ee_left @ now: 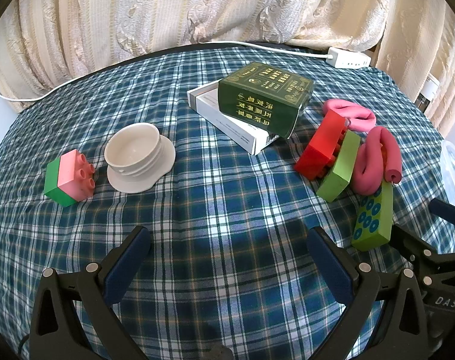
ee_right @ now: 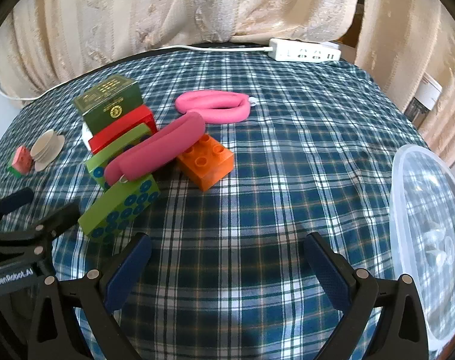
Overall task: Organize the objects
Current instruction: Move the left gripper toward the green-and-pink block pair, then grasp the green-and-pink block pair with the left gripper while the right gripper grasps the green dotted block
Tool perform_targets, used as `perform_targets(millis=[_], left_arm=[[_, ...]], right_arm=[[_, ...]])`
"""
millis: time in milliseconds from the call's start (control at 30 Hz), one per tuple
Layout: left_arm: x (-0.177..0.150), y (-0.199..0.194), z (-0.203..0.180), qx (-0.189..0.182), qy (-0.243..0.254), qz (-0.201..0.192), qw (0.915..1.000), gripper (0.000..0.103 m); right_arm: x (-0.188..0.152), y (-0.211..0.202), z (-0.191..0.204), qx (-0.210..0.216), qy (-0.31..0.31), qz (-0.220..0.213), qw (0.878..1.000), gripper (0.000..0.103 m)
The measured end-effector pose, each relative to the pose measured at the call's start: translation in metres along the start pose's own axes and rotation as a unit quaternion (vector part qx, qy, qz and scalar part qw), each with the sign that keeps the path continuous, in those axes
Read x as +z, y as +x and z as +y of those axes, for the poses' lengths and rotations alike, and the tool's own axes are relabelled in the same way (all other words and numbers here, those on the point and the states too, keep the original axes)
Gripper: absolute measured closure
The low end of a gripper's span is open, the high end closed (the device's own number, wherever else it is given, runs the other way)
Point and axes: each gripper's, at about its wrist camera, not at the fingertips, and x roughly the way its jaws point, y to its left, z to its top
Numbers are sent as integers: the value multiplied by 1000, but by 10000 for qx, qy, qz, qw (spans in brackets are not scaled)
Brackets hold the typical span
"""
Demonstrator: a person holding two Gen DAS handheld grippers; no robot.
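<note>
Over the blue plaid tablecloth (ee_left: 221, 192) my left gripper (ee_left: 227, 240) stands open with nothing between its fingers. A pink-and-green toy brick (ee_left: 70, 177) and a white ribbed bowl (ee_left: 137, 157) lie ahead to its left. A dark green book (ee_left: 263, 99) rests on a white box (ee_left: 236, 126) further back. My right gripper (ee_right: 227, 246) is open too, over bare cloth. Ahead and left of it lie an orange brick (ee_right: 206, 162), two green spotted blocks (ee_right: 119, 207), a red block (ee_right: 119, 132) and two pink foam tubes (ee_right: 155, 150).
A clear plastic tub (ee_right: 428, 240) stands at the right edge of the right wrist view. A white power strip (ee_right: 305, 49) and its cord lie at the table's far edge, with cream curtains behind. The left gripper's body (ee_right: 20, 234) shows at lower left of that view.
</note>
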Motion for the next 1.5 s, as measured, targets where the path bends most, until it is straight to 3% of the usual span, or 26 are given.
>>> perform_targets(millis=[400, 567, 833, 1033, 1400, 1500], left_arm=[[1, -1, 1, -210, 205, 84, 9995, 0], [1, -16, 8, -381, 186, -287, 9987, 0], [6, -44, 39, 314, 32, -842, 9959, 0], [15, -40, 84, 828, -567, -812, 9916, 0], [18, -27, 132, 1031, -1189, -611, 9856, 0], [20, -20, 134, 1003, -1176, -530, 9866, 7]], right_arm=[[-10, -17, 4, 275, 63, -48, 9996, 0], [-7, -33, 15, 474, 59, -279, 9985, 1], [10, -33, 34, 918, 45, -294, 9953, 8], [14, -24, 48, 1066, 19, -224, 9940, 17], [21, -2, 65, 1044, 32, -34, 9945, 30], [21, 0, 69, 920, -1, -73, 9957, 33]])
